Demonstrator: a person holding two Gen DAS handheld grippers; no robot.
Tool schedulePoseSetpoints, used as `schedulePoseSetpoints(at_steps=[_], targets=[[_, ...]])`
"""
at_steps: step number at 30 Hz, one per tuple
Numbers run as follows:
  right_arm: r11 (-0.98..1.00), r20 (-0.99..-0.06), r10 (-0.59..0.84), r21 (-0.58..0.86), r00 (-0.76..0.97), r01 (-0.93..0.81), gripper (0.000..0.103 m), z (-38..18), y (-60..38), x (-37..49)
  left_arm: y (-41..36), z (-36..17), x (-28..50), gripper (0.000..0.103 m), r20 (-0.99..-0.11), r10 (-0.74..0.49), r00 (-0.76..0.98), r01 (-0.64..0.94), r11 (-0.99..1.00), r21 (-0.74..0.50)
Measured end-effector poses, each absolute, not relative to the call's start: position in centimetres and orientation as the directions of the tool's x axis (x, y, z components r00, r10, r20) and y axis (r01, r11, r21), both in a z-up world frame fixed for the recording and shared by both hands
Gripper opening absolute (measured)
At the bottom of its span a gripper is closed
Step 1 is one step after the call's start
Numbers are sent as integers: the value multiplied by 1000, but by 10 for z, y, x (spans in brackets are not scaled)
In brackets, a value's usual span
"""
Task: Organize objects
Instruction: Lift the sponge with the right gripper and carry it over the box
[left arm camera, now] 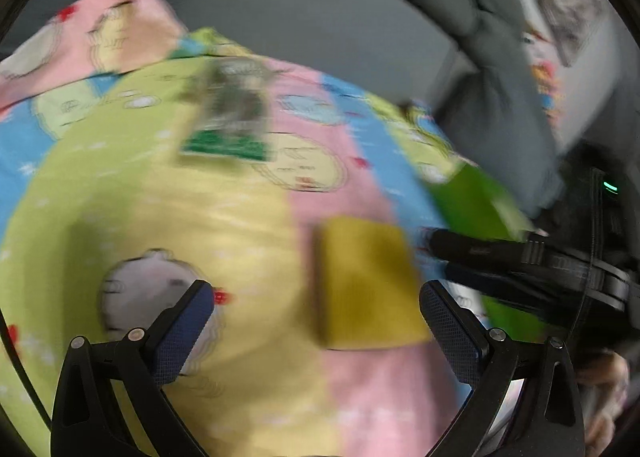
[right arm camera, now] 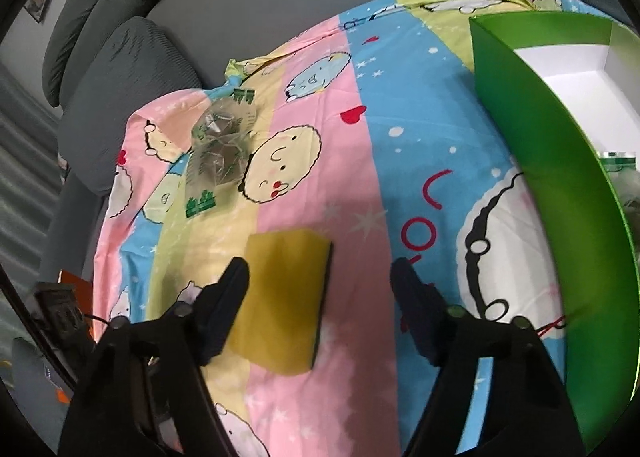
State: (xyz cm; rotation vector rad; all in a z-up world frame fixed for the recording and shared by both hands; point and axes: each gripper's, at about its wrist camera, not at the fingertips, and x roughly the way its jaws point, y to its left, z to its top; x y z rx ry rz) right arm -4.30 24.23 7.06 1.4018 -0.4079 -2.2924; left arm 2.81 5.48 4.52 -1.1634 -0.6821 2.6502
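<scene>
Right wrist view: the right gripper (right arm camera: 320,301) stands spread over the yellow sponge (right arm camera: 285,303), whose near end lies between the fingers; the left finger seems to meet its edge, the other stands clear. No grip yet. Judged step: taking the sponge for the green box (right arm camera: 532,161) off to the gripper's right. Next, settle lower and close squarely. Beyond the sponge lies a clear packet (right arm camera: 220,149). The left gripper (left arm camera: 316,329) hangs released; its view is smeared by blur.

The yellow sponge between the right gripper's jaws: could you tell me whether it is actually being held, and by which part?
Nothing is held. The yellow sponge lies flat on the cartoon bedsheet; the right gripper stands open around it.
</scene>
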Motion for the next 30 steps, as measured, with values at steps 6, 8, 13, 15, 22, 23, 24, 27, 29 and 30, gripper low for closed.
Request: schedulePoseSetpoints(at_steps=[6,8,13,15,22,23,24,27,29,30], targets=[[-836,-758,-548,504,-354,217,65,65,236,-47,81,30,15,96,-695,382,-609,0,-877,-481],[-834,-762,-551,510,-340,209,65,60,235,-49,87,26,13,93,-694,400,-598,-23,-875,-484],[-833,-791,-553,515,-263,203,64,42,225,-54,99,24,7,66,-688,418,-593,-60,-875,-480],[-838,-792,-544,500,-277,218,64,43,222,-52,101,25,7,65,-682,420,-600,-69,-875,-478],[-823,-779,-565,509,-271,254,52,52,223,-47,113,44,15,64,-677,414,-609,-104,-887,-449],[-818,-771,-572,511,-280,264,52,57,226,-45,117,52,17,64,-671,409,-618,-116,-892,-436],[-814,-762,-578,512,-292,275,52,64,229,-43,119,58,17,64,-666,405,-626,-129,-896,-424],[-806,-722,-591,509,-361,303,52,91,246,-33,136,85,20,64,-638,404,-656,-178,-904,-389],[-805,-692,-593,507,-410,309,52,108,260,-26,153,105,21,64,-611,415,-674,-220,-903,-370],[-805,-673,-593,506,-441,310,52,118,271,-23,163,115,21,64,-596,423,-682,-246,-901,-357]])
